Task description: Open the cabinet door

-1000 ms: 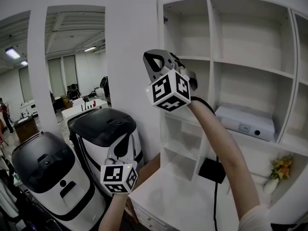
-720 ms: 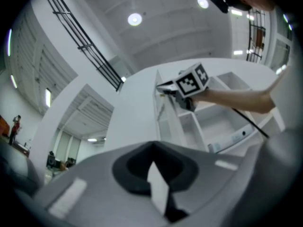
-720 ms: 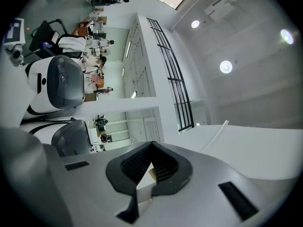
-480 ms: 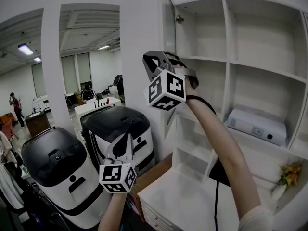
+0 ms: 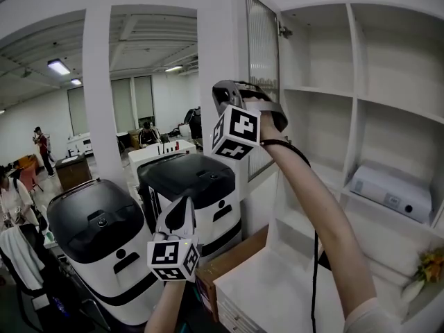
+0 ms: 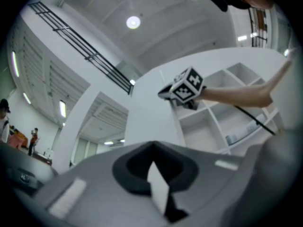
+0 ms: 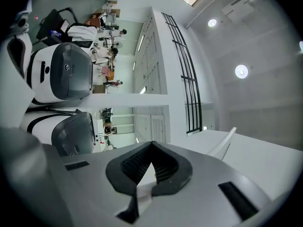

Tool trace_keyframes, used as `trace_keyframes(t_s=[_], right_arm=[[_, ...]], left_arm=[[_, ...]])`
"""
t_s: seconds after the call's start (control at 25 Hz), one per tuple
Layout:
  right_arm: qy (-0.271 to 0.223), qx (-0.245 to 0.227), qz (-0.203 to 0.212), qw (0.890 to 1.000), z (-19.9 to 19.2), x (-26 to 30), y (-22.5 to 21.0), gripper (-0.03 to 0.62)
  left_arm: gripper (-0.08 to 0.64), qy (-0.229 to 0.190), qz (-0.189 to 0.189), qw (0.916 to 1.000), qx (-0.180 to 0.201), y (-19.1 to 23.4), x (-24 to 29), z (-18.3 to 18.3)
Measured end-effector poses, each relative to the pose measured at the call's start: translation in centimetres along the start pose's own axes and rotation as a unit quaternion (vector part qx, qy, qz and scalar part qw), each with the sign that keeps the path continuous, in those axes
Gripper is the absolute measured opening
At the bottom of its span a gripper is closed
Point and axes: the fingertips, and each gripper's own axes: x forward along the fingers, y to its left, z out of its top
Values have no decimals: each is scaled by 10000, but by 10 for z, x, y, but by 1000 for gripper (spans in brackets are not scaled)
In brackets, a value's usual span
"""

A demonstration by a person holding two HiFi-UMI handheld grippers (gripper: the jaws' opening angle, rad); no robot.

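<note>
Ribbed glass in a white frame: that's the cabinet door (image 5: 262, 75), and it stands swung well out from the cabinet (image 5: 361, 103), edge-on to me, just behind the right gripper (image 5: 229, 92). The right jaws are pressed fully together. I see no handle between them in the right gripper view, so I can't say whether they pinch the door's edge or only rest against it. The left gripper (image 5: 183, 214) hangs low, well below and left of the right jaws, its jaws closed too and holding nothing. My read is that the job is mostly done: the shelves to the right of the right jaws lie bare to view. All that's left is perhaps a little more swing and a release. On to the surface. Below the right jaws runs a white countertop (image 5: 270, 290) with a dark cable (image 5: 313, 269) trailing down to it, a pale box-like device (image 5: 392, 193) on a shelf and a sprig of flowers (image 5: 430, 266) further right. Beside the left jaws stand two white machines with black lids (image 5: 187, 182), with a cardboard box (image 5: 229, 255) against the counter. Beyond them opens a bright office hall with strip lights, desks and a few people far off.
</note>
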Motion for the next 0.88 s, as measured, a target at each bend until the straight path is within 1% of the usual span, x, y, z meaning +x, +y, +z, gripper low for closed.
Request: trace_keyframes(t_s=[0.12, 0.24, 0.32, 0.48, 0.6, 0.72, 0.88], right_arm=[[172, -65, 167, 9997, 0, 21, 18, -2], [314, -328, 218, 9987, -7, 42, 37, -3], [416, -367, 275, 9981, -9, 54, 45, -3], [405, -350, 112, 9985, -7, 65, 43, -3], [354, -329, 93, 9988, -6, 66, 42, -3], [321, -278, 89, 9991, -5, 66, 43, -3], [305, -289, 33, 9991, -4, 65, 43, -3]], left_arm=[[6, 77, 157, 9998, -36, 16, -7, -8], [6, 172, 302, 9994, 55, 30, -15, -15], [6, 230, 443, 9987, 89, 43, -21, -19], [6, 316, 630, 9974, 157, 66, -32, -26], [6, 340, 728, 9967, 126, 76, -34, -29], [6, 332, 771, 9964, 103, 77, -33, -29], [6, 313, 733, 9967, 128, 75, -33, -25]])
